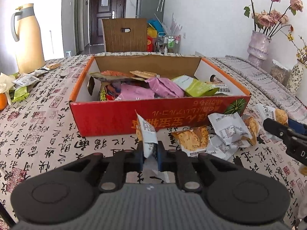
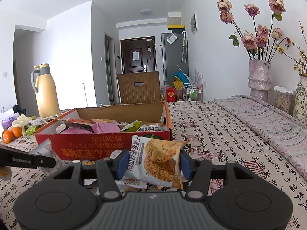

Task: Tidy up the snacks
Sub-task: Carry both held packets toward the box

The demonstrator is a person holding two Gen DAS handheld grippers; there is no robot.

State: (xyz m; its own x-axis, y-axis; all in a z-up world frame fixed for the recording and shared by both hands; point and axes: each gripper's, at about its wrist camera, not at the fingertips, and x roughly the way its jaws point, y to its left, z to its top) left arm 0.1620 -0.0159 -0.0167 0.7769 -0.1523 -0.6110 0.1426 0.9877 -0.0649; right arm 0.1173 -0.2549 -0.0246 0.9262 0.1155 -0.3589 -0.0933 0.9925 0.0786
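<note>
Red cardboard box [image 1: 119, 118] already part-filled with mixed snack packets

Left gripper [image 1: 150, 153] clamps a white foil packet [image 1: 146, 132]; right gripper [image 2: 151, 163] grips an oat-crisp packet [image 2: 159, 159]; several loose packets [image 1: 226, 134] remain on the tablecloth

A: What stands at the counter's [image 1: 48, 134] left edge?
B: A tall cream thermos jug [image 1: 28, 38] with a grey handle; oranges [image 2: 11, 134] lie near it at the same edge, beside a purple tissue pack [image 2: 7, 121].
A: And along the right edge?
B: A folded grey patterned cloth [image 2: 268, 118] lies lengthwise; behind it stands a mottled pink vase [image 2: 259, 78] holding faded roses [image 2: 257, 36], then a clear jar [image 2: 283, 99] and a floral vase [image 2: 302, 99].
A: Beyond the far edge?
B: A brown chair back [image 1: 124, 35] with a handle slot; farther off a dark door [image 1: 107, 13] and a grey fridge [image 2: 173, 57].
</note>
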